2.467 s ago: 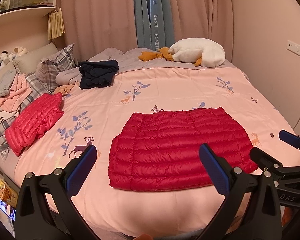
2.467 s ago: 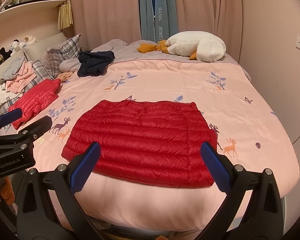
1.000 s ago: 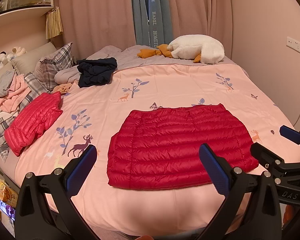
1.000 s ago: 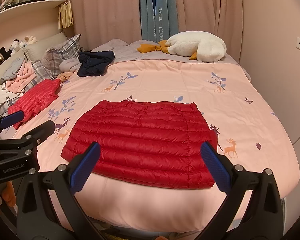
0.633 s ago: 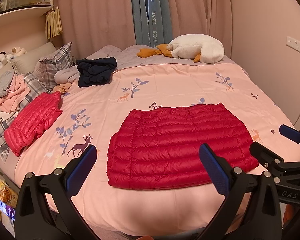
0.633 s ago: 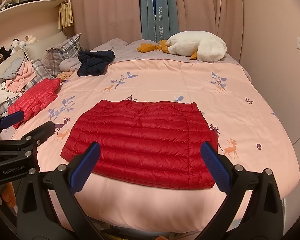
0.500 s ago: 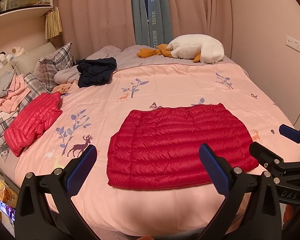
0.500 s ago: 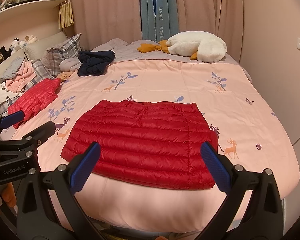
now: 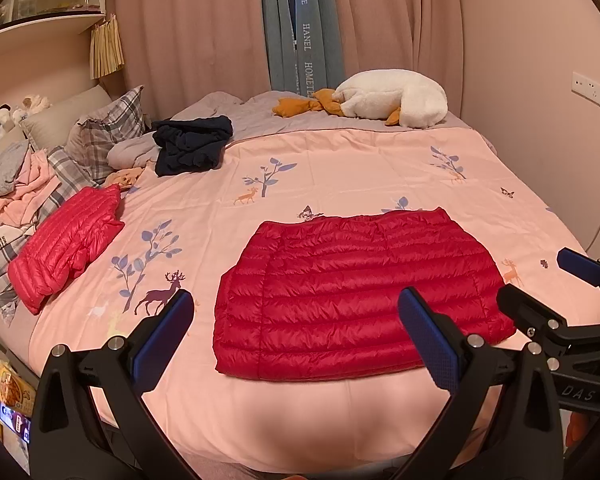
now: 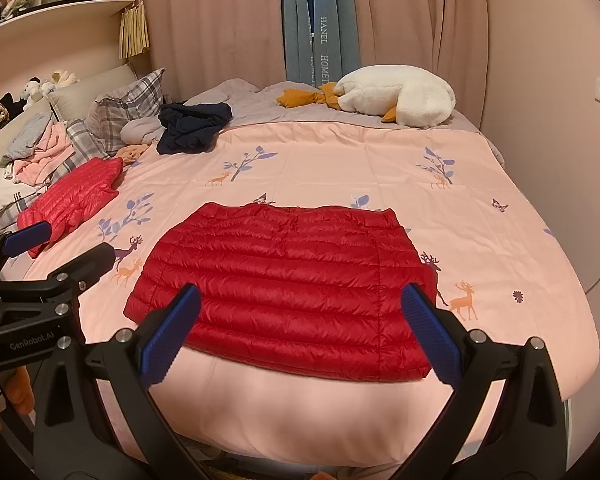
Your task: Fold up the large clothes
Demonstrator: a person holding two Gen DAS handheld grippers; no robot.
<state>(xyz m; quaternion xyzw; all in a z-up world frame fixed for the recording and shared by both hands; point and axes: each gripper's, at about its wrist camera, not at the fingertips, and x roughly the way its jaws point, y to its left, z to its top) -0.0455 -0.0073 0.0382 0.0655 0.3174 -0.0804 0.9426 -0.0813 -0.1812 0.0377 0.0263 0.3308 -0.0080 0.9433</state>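
I held both claws back from the near edge of the bed point(image 9: 300, 420), above nothing, and neither one gripped anything. My left gripper point(image 9: 296, 338) stood wide, its blue pads point(image 9: 162, 336) spread far apart, and my right gripper point(image 10: 300, 332) stood just as wide. In the left view I could see the right one off to the side, and in the right view the left gripper point(image 10: 56, 250) showed at the left edge.

The red down jacket point(image 9: 356, 296) lay flat on the pink duvet point(image 9: 340, 168), near the foot of the bed, folded into a broad rectangle with its quilted bands running across. I could see no sleeves sticking out, so I took them to be tucked under or in.

Over the last couple of seconds almost nothing had changed. The jacket had not shifted, and my claws had only drifted a touch. I read that as a pause between folds: the sleeves looked done, and the body was not yet folded in half.

Well apart, by the plaid pillows point(image 9: 112, 124), a second red down jacket point(image 9: 66, 248) lay already folded, with a dark navy garment point(image 9: 192, 146) heaped beyond it.
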